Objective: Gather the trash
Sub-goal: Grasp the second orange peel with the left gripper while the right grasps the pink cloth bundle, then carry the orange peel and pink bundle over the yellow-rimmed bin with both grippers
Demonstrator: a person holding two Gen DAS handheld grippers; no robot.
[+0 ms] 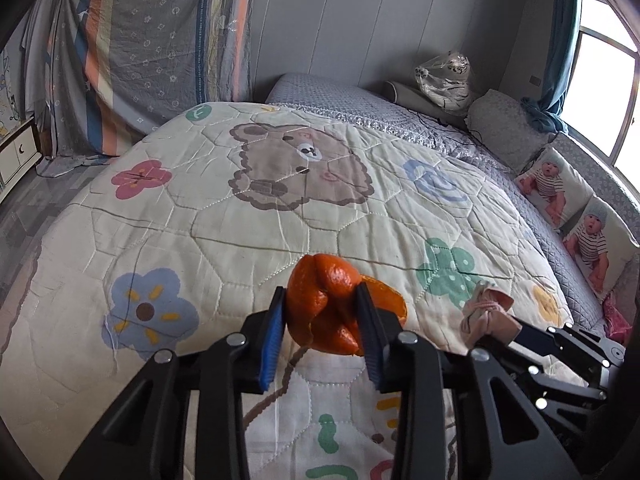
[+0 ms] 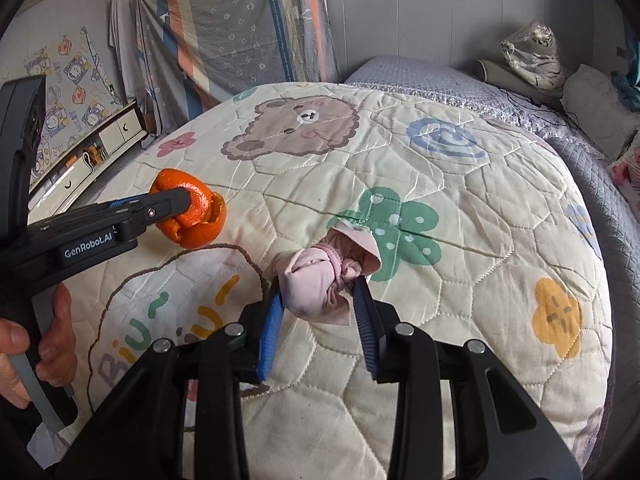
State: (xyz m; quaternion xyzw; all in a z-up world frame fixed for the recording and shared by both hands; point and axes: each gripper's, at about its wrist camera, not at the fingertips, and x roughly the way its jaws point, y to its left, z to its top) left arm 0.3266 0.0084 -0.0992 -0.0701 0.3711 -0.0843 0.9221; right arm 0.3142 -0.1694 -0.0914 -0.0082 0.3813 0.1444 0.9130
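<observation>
My left gripper (image 1: 322, 304) is shut on a crumpled orange peel (image 1: 324, 304), held just above the cartoon quilt (image 1: 248, 240). The peel also shows in the right wrist view (image 2: 192, 216), clamped in the left gripper (image 2: 182, 204) at the left. My right gripper (image 2: 318, 292) is shut on a pink cloth bundle (image 2: 320, 280) tied with a pink band, held above the quilt (image 2: 460, 280). In the left wrist view the bundle (image 1: 484, 312) and the right gripper (image 1: 500, 326) show at the lower right.
The quilt covers a bed with a grey bedspread (image 1: 340, 100) behind it. Pillows with baby photos (image 1: 560, 188) and a plastic-wrapped toy (image 1: 444, 76) lie along the right side by the window. A low white cabinet (image 2: 92, 148) stands left of the bed.
</observation>
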